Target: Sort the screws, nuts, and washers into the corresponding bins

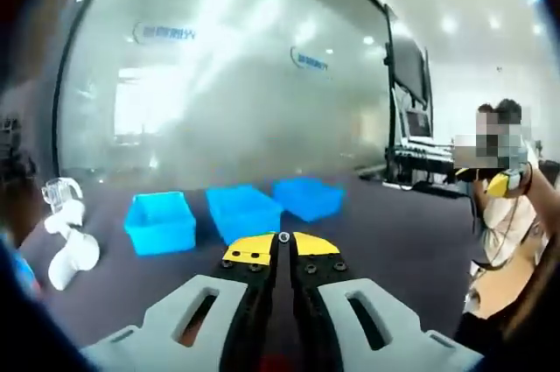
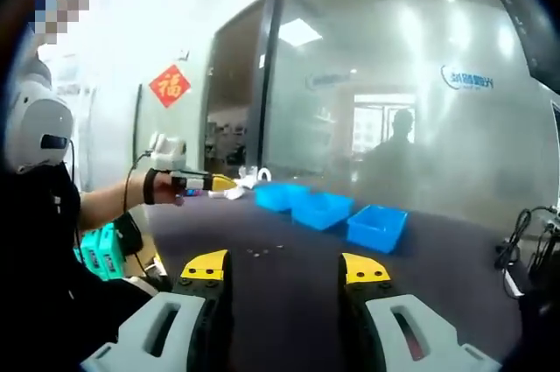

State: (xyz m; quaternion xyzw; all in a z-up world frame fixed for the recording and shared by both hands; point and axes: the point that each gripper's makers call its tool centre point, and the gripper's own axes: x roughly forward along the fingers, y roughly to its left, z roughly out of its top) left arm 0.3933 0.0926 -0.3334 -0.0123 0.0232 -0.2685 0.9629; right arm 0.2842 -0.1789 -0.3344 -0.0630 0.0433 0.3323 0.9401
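Three blue bins (image 1: 241,212) are seen in a row on the dark worktop (image 1: 394,241), at about 12 o'clock from the left gripper (image 1: 283,241), whose yellow-tipped jaws are closed together with nothing visibly between them. In the right gripper view the same bins lie at 12 to 1 o'clock, well beyond the right gripper (image 2: 285,269), whose jaws are spread wide and hold nothing.

A small scatter of hardware (image 2: 264,252) — too small for screws, nuts and washers to be told apart — is seen on the worktop just ahead of the right jaws, at 12 o'clock between the yellow tips and short of the bins. Whether anything lies in the bins cannot be told.

Some white objects (image 1: 68,241) stand at 9 o'clock in the left gripper view, left of the bins.

The step in hand is judged to be the approach to a first pick — little sorting appears done. Next, the right jaws would need to be lowered over a single piece, narrowed on it, and the piece identified before a bin is chosen.
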